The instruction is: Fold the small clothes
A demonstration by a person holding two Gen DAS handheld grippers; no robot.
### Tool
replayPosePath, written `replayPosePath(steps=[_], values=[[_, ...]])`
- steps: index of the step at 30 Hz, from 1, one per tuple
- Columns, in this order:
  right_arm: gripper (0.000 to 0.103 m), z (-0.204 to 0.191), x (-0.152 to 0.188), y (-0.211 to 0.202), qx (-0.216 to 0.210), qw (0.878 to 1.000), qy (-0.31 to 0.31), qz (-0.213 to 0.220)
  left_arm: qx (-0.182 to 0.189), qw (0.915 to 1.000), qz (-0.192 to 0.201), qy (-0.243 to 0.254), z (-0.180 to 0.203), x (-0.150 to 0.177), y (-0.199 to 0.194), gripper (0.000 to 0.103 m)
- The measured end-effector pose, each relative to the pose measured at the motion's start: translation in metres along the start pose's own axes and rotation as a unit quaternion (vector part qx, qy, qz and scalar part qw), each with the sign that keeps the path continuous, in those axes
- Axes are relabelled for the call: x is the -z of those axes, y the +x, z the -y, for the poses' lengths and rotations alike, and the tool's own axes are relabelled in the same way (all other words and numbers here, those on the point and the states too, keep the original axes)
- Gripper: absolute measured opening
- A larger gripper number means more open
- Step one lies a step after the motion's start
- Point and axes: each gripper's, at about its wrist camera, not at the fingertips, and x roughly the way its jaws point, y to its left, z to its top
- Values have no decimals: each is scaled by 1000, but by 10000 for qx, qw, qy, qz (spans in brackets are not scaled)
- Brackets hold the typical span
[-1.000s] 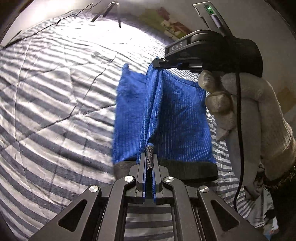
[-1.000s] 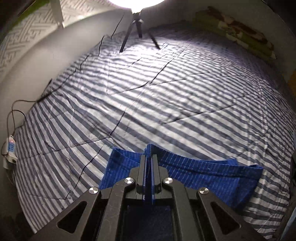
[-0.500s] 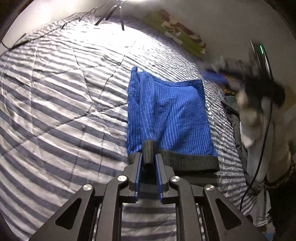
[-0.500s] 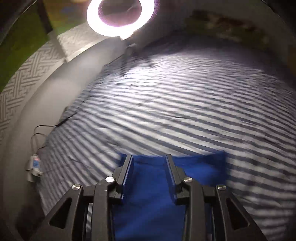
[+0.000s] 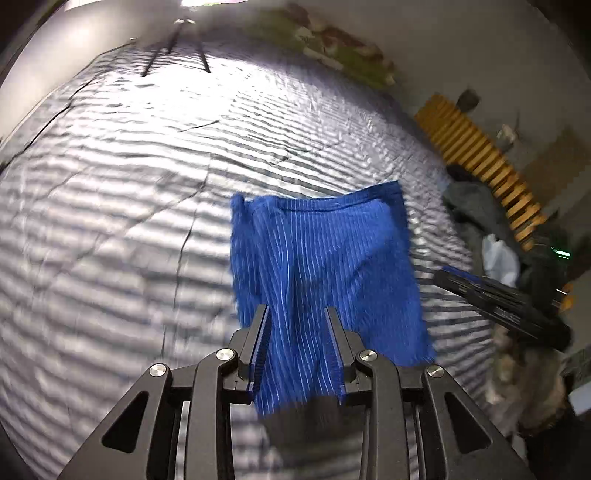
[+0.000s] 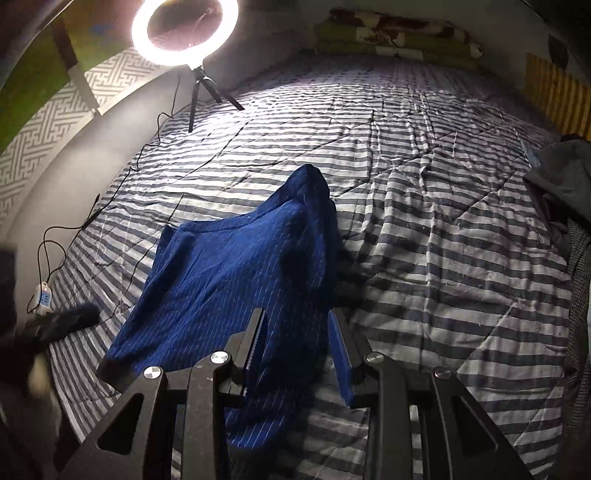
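Blue pinstriped shorts (image 5: 325, 266) lie folded lengthwise on the striped bed cover (image 5: 110, 221). Their dark waistband (image 5: 306, 417) is nearest the left gripper (image 5: 297, 332), which stands open just above that end with cloth showing between its fingers. The left view is motion-blurred. In the right wrist view the shorts (image 6: 229, 280) stretch from the waistband (image 6: 110, 369) at lower left up to a raised bump (image 6: 310, 181). The right gripper (image 6: 297, 325) hovers open over their near edge and holds nothing. It also shows at the right (image 5: 498, 295), carried by a gloved hand (image 5: 517, 373).
A lit ring light (image 6: 184, 33) on a small tripod stands at the bed's far left, with a cable running to a power strip (image 6: 40, 299). Dark clothes (image 6: 561, 173) are piled at the right edge. Folded green bedding (image 6: 399, 37) lies at the head, and a yellow slatted panel (image 5: 480, 158) stands to the right.
Both grippers were shut on the shorts a second ago; they have opened, let go and drawn back. The shorts now rest folded on the bed.
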Motion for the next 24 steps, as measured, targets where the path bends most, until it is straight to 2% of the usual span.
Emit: replayPosePath(steps=[3, 6, 10, 12, 15, 16, 19, 20, 22, 24], values=[[24, 6, -6, -1, -165, 9998, 135, 55, -247, 9994, -238, 44, 1, -19, 33, 31], [24, 7, -20, 5, -327, 9993, 171, 92, -245, 9990, -341, -133, -7, -28, 50, 31], [24, -4, -27, 24, -680, 9972, 98, -290, -358, 9983, -431, -135, -12, -29, 60, 29], [24, -14, -17, 30, -784, 9958, -87, -471, -448, 9978, -475, -98, -13, -28, 61, 16], [24, -23, 3, 32, -946, 9925, -289, -716, -638, 9966, -530, 7, -12, -27, 64, 4], [24, -26, 13, 33, -914, 9917, -420, -806, -727, 9961, -507, 35, -11, -27, 62, 3], [24, -28, 33, 41, -577, 9909, -725, -975, -832, 9962, -239, -12, -7, -27, 47, 3], [24, -26, 36, 43, -529, 9909, -730, -999, -672, 9977, -55, -54, -5, -24, 39, 5], [23, -20, 37, 42, -601, 9918, -622, -946, -651, 9979, -39, -21, -3, -23, 35, 9], [23, -20, 37, 34, -580, 9928, -611, -852, -553, 9984, -82, -102, -6, -27, 30, 27]])
